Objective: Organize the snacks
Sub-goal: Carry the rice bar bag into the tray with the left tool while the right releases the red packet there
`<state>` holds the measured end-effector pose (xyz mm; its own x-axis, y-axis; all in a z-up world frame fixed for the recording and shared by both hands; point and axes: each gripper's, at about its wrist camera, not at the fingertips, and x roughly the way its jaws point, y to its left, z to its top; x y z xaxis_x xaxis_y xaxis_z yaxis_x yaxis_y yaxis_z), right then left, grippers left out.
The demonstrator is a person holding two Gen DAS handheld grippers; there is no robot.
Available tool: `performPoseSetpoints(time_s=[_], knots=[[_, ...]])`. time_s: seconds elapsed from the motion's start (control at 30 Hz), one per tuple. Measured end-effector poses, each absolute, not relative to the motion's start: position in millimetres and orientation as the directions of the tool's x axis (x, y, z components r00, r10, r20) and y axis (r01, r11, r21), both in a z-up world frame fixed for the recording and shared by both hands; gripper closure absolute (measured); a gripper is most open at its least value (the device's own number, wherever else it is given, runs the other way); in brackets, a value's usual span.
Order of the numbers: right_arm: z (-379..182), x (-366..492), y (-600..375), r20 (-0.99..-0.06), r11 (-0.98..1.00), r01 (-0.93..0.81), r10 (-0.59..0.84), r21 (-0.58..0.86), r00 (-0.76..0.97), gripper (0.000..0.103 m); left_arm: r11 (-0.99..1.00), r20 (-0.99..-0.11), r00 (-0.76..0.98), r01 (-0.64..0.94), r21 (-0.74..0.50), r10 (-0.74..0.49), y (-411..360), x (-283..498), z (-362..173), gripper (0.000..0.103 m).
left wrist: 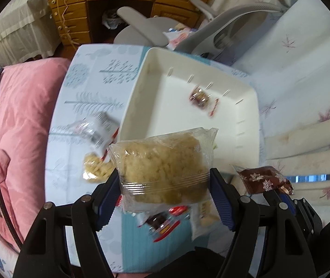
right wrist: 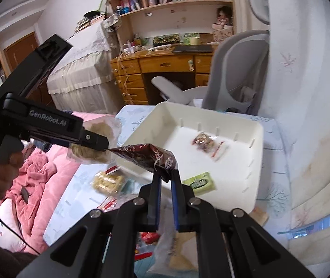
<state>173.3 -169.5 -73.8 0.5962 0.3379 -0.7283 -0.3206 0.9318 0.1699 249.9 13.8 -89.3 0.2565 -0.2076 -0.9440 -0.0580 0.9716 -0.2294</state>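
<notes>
both hands carry snacks toward the white rectangular plastic tray (left wrist: pixel 141 88): left gripper (left wrist: pixel 165 183) clamps a clear-wrapped beige crumbly cake (left wrist: pixel 162 162), right gripper (right wrist: pixel 165 180) pinches a brown snowflake foil packet (right wrist: pixel 148 156). release low over bare tray floor, apart.

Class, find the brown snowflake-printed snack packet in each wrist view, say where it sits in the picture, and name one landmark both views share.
Left wrist view: brown snowflake packet at lower right, pinched in the right claw, beside the clear-wrapped crumbly snack.
Right wrist view: the packet near the centre, above that claw.
Shared landmark: white tray.
</notes>
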Motion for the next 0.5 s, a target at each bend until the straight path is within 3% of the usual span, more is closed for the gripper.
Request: performPoseSetpoints(time_s=[0.37, 0.5], knots=[[-92, 204, -211, -0.749, 0.953, -0.227, 0.299, 0.201, 0.592, 0.095, 0.957, -0.898, 0.351, -0.018, -0.289, -0.265, -15, 269, -93, 0.031], [-98, 208, -216, -0.757, 0.955, -0.213, 0.293, 0.206, 0.584, 0.09, 0.942, -0.884, 0.366, -0.049, -0.331, -0.292, -15, 273, -99, 0.017]])
